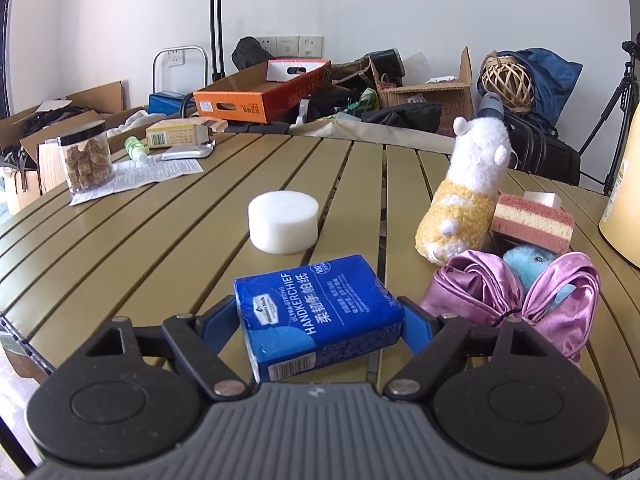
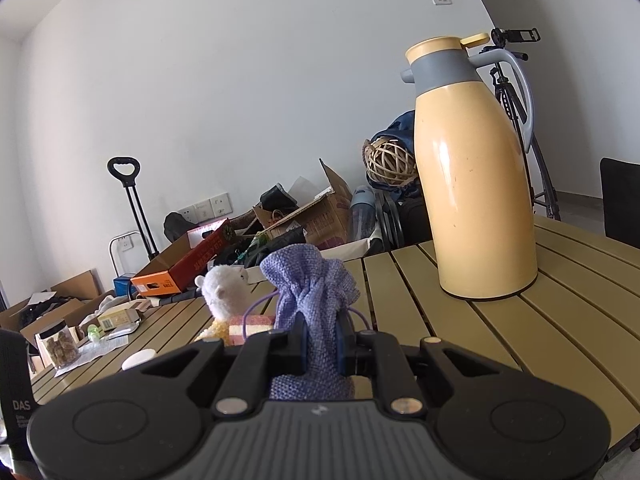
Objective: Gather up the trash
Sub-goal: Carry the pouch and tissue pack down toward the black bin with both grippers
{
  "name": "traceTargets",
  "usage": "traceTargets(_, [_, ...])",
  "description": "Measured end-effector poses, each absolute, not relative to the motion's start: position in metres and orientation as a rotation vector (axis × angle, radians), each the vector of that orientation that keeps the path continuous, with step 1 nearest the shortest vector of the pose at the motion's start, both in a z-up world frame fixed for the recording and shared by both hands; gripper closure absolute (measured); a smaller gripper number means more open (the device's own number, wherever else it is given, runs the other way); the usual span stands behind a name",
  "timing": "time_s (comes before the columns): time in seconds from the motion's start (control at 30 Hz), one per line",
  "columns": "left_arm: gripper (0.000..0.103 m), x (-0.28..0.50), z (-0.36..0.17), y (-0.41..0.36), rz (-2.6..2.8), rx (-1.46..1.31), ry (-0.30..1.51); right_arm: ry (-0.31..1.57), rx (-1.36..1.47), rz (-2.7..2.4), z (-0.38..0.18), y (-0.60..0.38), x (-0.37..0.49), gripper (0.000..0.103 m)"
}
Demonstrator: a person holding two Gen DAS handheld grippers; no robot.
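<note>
Two grippers showed, one per view. Low in the left wrist frame, the left gripper (image 1: 320,316) had its blue pads pressed against both sides of the blue handkerchief pack (image 1: 318,316), which rested on the slatted table (image 1: 120,248). At lower centre of the right wrist frame, the right gripper (image 2: 320,344) was pinched tight on a lilac knit pouch (image 2: 310,292).

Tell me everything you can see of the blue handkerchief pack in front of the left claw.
The handkerchief pack is a soft, rectangular blue plastic-wrapped block with white print reading "ULTRA-STRONG HANDKERCHIEF", Chinese characters and a barcode on its near end. It looks unopened, lying slightly skewed on the slatted table. It sits between the blue fingers of the left claw, which touch or nearly touch its sides. A purple satin cloth lies just right, apart from it.
</note>
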State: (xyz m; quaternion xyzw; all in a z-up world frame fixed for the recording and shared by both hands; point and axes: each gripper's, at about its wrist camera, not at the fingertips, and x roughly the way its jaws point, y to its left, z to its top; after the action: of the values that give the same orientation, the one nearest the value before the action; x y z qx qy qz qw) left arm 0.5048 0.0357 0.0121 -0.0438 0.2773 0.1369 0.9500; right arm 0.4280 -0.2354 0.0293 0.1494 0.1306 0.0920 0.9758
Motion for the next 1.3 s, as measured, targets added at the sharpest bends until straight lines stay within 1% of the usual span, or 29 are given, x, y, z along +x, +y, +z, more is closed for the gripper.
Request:
traceTargets(0.37, [0.019, 0.469, 0.025, 0.036, 0.276, -0.068, 0.545, 0.229, 0.294, 0.226, 0.037, -0.226, 0.404, 0.091])
traceTargets(0.8, [0.019, 0.395, 0.04, 0.038, 0.241, -0.057, 0.514, 0.237, 0.314, 0.272, 0.031, -0.222, 0.346, 0.091])
traceTargets(1.13, [0.019, 0.335, 0.044, 0.041, 0.216, -0.038, 0.515, 0.304, 0.289, 0.33, 0.018, -0.203, 0.296, 0.091])
traceTargets(1.3, [0.019, 0.31, 0.038, 0.039, 0.198, -0.025, 0.532, 0.356, 0.274, 0.357, 0.006, -0.194, 0.274, 0.091])
